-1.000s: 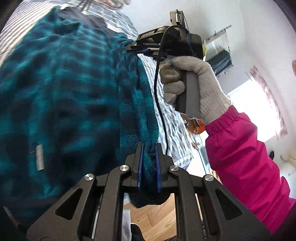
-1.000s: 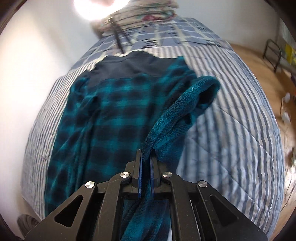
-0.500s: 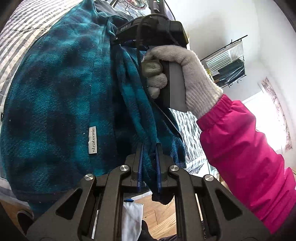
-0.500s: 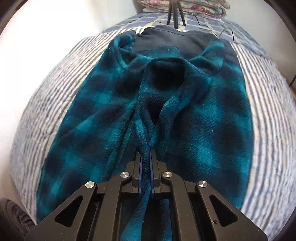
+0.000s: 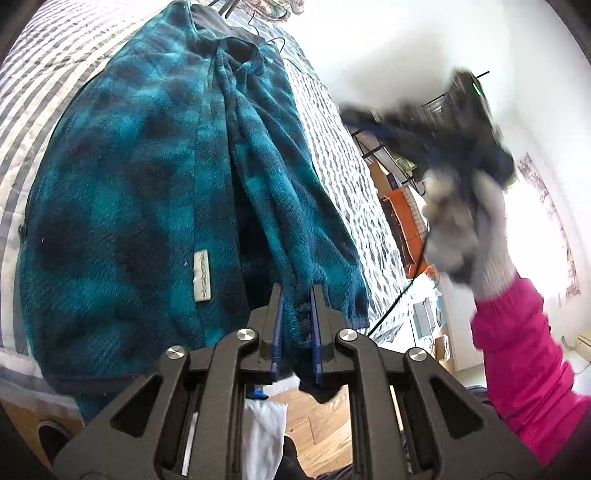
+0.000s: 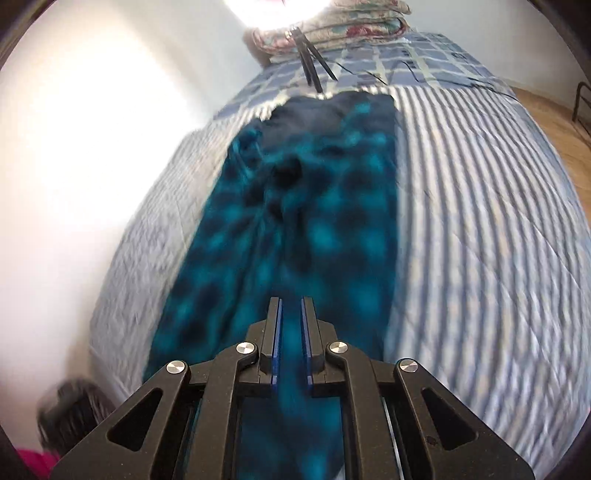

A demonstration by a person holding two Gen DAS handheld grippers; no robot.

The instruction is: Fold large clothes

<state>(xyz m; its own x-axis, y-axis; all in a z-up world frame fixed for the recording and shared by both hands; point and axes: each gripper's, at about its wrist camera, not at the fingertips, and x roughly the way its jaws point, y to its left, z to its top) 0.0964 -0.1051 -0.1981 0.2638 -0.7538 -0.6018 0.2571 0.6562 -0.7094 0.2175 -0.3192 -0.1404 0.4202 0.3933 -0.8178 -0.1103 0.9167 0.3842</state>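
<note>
A teal and black plaid fleece garment point(image 5: 122, 206) lies lengthwise on a striped bed point(image 6: 480, 229), one side folded in over the middle. My left gripper point(image 5: 295, 325) is shut on the fleece's near hem at the bed's edge, and a bunched fold runs from its pads up the garment. In the left wrist view my right gripper point(image 5: 373, 122), blurred, is held in a gloved hand point(image 5: 465, 229) in the air to the right of the bed, carrying no cloth. In its own view the right gripper point(image 6: 291, 339) has its jaws nearly together with nothing between them, above the fleece point(image 6: 314, 229).
Folded floral bedding point(image 6: 332, 33) and a black tripod point(image 6: 310, 70) sit at the head of the bed. A white wall runs along the bed's left side. Wooden floor point(image 5: 317, 428) and a white cloth point(image 5: 262, 432) lie below the near edge. A pink sleeve point(image 5: 524, 365) is at right.
The right gripper carried the fleece sleeve across the garment, let go of it and swung up and away to the right. The left gripper kept its hold on the hem and shifted slightly.
</note>
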